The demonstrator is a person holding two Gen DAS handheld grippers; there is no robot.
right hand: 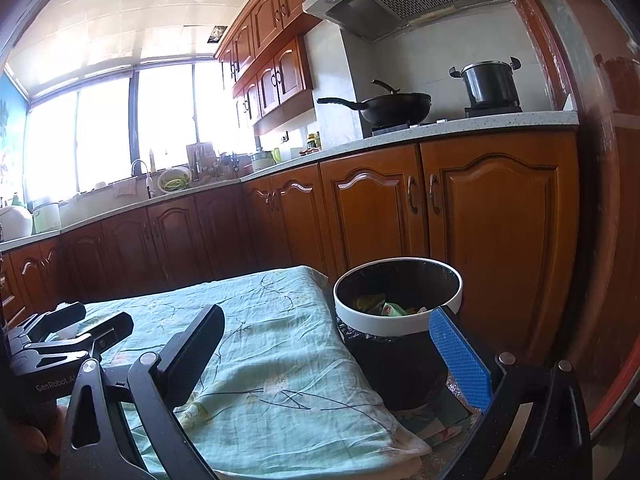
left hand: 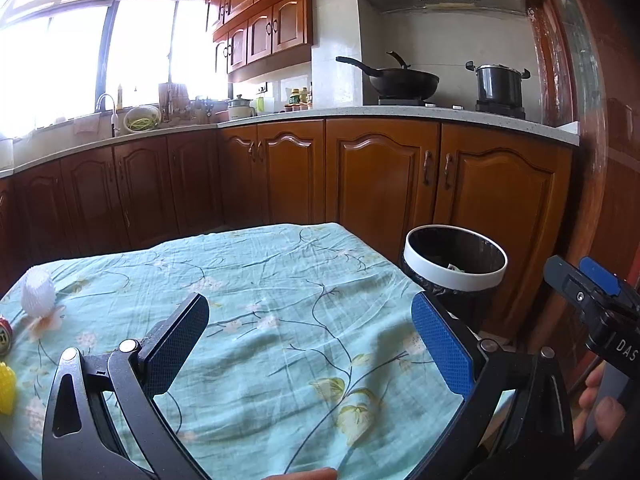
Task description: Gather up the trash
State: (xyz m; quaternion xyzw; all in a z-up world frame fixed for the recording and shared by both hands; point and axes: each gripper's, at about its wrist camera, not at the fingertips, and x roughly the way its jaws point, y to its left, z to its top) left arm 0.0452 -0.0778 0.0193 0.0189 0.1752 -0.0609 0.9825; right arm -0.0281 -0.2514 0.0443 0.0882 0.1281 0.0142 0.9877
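My left gripper [left hand: 310,344]: jaws wide apart, empty, lower centre of frame over floral tablecloth [left hand: 280,280]. My right gripper [right hand: 340,356]: jaws wide apart, empty, lower centre. Trash bin [right hand: 398,322], white rim, scraps inside, centre right beside table edge. White foam net [left hand: 38,292], red can [left hand: 5,334], yellow item [left hand: 6,388] at left edge.

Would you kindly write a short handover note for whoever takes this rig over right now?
Left tool: open, empty, above the tablecloth.
Right tool: open, empty, near the trash bin.
Done: some wrappers already lie in the bin, which stands off the table's right edge.
Left: white foam net, red can and yellow item at the table's left edge.
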